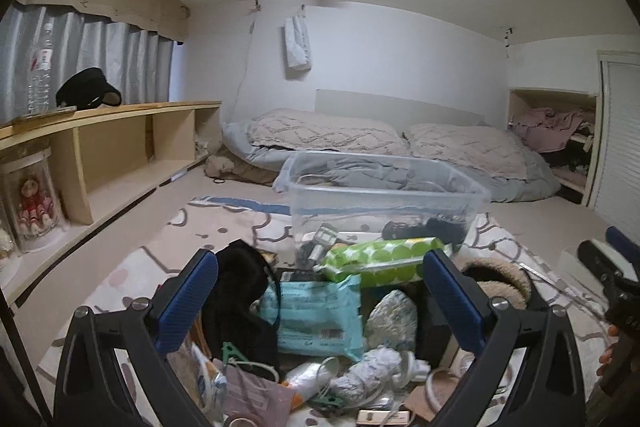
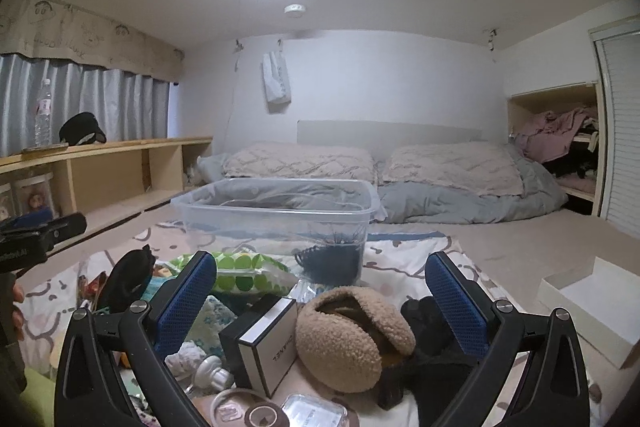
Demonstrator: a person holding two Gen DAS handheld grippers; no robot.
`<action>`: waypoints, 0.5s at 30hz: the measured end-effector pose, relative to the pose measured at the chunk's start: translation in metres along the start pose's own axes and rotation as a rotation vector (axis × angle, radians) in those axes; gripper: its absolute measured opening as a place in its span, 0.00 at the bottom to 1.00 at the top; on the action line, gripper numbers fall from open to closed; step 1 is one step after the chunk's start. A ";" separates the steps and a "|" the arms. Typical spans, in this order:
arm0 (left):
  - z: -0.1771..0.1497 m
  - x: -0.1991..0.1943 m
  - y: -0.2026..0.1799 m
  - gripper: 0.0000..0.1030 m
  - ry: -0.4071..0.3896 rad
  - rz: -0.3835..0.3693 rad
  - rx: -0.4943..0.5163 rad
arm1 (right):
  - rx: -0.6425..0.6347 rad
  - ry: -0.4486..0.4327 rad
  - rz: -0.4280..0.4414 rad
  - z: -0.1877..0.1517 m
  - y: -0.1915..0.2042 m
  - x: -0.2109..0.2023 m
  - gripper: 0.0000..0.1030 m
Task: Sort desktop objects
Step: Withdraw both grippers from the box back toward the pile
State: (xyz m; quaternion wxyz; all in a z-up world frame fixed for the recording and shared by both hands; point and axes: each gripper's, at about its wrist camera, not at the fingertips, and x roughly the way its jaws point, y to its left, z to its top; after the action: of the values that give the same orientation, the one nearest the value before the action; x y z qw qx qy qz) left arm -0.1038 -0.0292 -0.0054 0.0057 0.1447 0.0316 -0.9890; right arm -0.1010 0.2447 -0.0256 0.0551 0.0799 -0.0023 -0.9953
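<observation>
A patterned blanket [image 2: 404, 255] covers the floor, with a bed [image 2: 440, 183] at the far side. On the blanket stands a clear plastic bin [image 2: 276, 215] holding dark items. Near it lies a heap: a green dotted pack [image 2: 244, 273], a tan fleece earmuff [image 2: 352, 335], a black-and-white box [image 2: 264, 343], a teal wipes packet [image 1: 320, 311]. The left gripper [image 1: 320, 291] and right gripper [image 2: 322, 291] hover over the heap, jaws spread wide, holding nothing.

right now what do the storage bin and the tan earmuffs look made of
Storage bin: clear, glossy plastic by the look; the bedding shows through its walls. Tan earmuffs: fuzzy, matte fleece or sherpa-like fabric, judging by the nubbly curled surface.
</observation>
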 end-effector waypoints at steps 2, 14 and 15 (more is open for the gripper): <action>-0.006 0.002 0.002 1.00 0.004 0.018 0.002 | 0.005 -0.007 -0.006 -0.005 -0.001 -0.001 1.00; -0.050 0.017 0.005 1.00 0.054 0.036 0.020 | -0.011 0.057 -0.009 -0.036 0.009 0.006 1.00; -0.052 0.017 0.006 1.00 0.055 0.031 0.015 | -0.012 0.071 -0.007 -0.038 0.010 0.007 1.00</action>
State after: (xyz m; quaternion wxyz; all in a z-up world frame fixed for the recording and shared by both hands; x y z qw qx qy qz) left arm -0.1050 -0.0320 -0.0605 0.0193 0.1722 0.0223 -0.9846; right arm -0.1008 0.2346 -0.0645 0.0521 0.1149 0.0059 -0.9920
